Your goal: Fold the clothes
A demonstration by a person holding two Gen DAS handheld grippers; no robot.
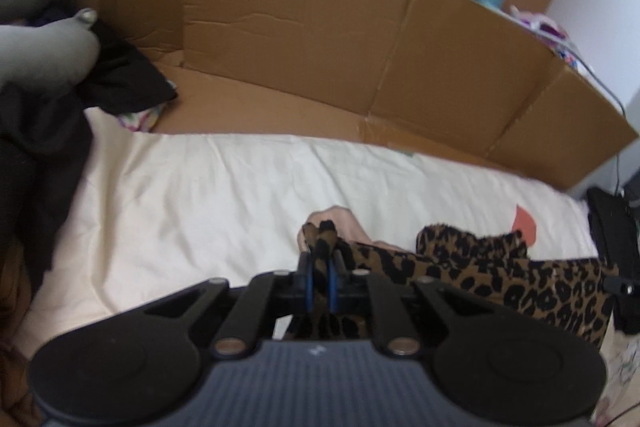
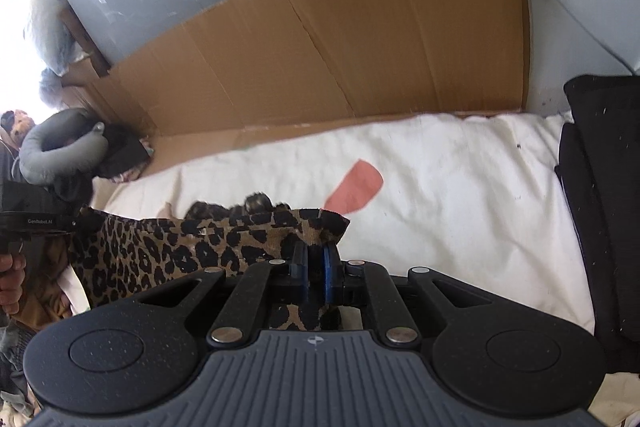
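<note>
A leopard-print garment (image 1: 520, 287) hangs stretched between both grippers above a cream sheet (image 1: 200, 195). My left gripper (image 1: 320, 259) is shut on one corner of it; the fabric bunches up between the blue pads. In the right wrist view the same leopard-print garment (image 2: 168, 243) runs off to the left, and my right gripper (image 2: 316, 263) is shut on its other corner. At the left edge of that view the other gripper's black body (image 2: 28, 215) and a hand (image 2: 10, 283) show. A pale pink cloth (image 1: 340, 223) lies just beyond the left fingertips.
A flattened cardboard sheet (image 1: 360, 39) stands along the far side of the bed. Dark clothes (image 1: 48, 131) and a grey neck pillow (image 1: 36, 51) lie at the left. Black folded fabric (image 2: 600, 187) sits at the right. A coral patch (image 2: 356, 187) marks the cream sheet (image 2: 460, 195).
</note>
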